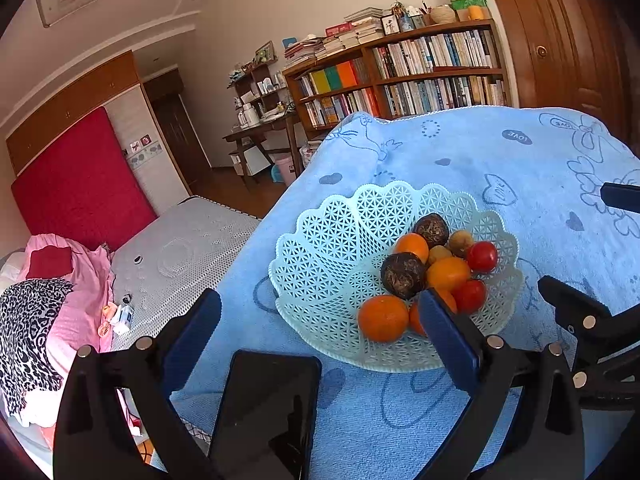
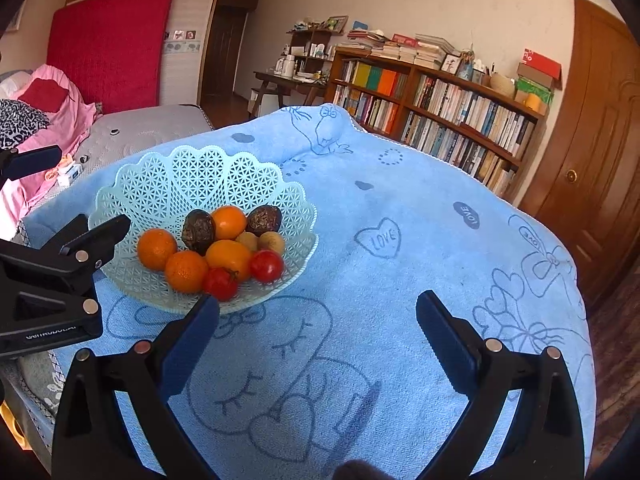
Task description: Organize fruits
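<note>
Both grippers hang over the bench, which is draped in a blue towel [image 2: 400, 240] printed with hearts, bows and the word "LOVE". The left gripper [image 1: 320, 312] has its jaws spread wide and released, nothing between them; its right finger sits in front of the near rim of the fruit basket [image 1: 320, 240]. A black phone [image 1: 268, 412] lies on the towel just below that gripper, between its fingers in the left wrist view.

The right gripper [image 2: 318, 316] is released too, jaws wide apart over bare towel, with the pale mint lattice basket off to its left; its left fingertip sits just at the basket's near rim. From the right wrist view the left gripper's black body shows at the far left, beside the basket.

All the fruit sits inside the basket, bunched toward one side. There are four oranges [image 2: 157, 249], packed close together. Two red tomatoes [image 2: 267, 266] rest at the near edge, one with a green stem showing. Two dark, wrinkled, round fruits [image 2: 198, 230] sit at the back of the pile, touching the oranges. Two small tan round fruits [image 2: 271, 242], possibly longans, nestle between the dark ones and the tomatoes.

Behind the bench: a bed [image 2: 152, 128] with a red headboard and pink bedding, a wooden bookshelf [image 2: 440, 120] packed with books, and a wooden door [image 2: 600, 140].
</note>
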A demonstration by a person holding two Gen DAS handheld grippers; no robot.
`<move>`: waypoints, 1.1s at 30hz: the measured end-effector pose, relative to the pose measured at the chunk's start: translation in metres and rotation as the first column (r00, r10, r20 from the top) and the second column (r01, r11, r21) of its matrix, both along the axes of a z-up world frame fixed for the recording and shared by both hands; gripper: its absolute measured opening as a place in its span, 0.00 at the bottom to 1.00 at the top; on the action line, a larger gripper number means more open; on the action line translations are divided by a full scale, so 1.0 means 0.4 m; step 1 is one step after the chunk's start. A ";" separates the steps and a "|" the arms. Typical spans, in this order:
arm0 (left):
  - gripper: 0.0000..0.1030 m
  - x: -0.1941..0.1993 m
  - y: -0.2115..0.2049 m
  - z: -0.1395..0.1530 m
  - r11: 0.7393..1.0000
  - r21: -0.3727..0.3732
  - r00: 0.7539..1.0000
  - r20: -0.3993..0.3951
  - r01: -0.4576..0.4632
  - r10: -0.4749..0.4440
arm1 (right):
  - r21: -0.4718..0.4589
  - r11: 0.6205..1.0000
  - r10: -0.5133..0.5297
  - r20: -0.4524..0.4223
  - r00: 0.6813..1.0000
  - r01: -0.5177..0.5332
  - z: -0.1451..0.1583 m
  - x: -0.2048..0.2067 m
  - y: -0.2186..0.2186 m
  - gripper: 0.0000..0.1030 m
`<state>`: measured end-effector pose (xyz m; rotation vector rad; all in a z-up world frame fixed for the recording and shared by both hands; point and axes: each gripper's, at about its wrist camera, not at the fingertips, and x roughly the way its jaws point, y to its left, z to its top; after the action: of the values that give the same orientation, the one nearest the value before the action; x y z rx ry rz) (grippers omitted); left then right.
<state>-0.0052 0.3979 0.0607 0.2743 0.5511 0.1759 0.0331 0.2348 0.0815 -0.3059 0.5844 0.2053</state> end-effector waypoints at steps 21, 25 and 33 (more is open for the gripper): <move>0.97 0.000 0.026 -0.010 0.999 0.011 0.999 -0.008 -0.031 0.031 | -0.005 1.000 -0.017 -0.027 0.999 0.017 -0.016 0.015 0.015 0.95; 0.97 0.000 0.026 -0.010 1.000 0.010 1.000 -0.009 -0.029 0.029 | -0.015 1.000 -0.011 -0.028 1.000 0.011 -0.021 0.014 0.024 0.95; 0.97 0.002 0.029 -0.016 0.999 0.009 0.999 -0.015 -0.034 0.034 | -0.034 0.999 -0.002 -0.023 1.000 0.001 -0.027 0.011 0.035 0.95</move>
<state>-0.0042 0.4093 0.0542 0.2747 0.5701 0.2093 0.0376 0.2489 0.0708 -0.3367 0.6112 0.1974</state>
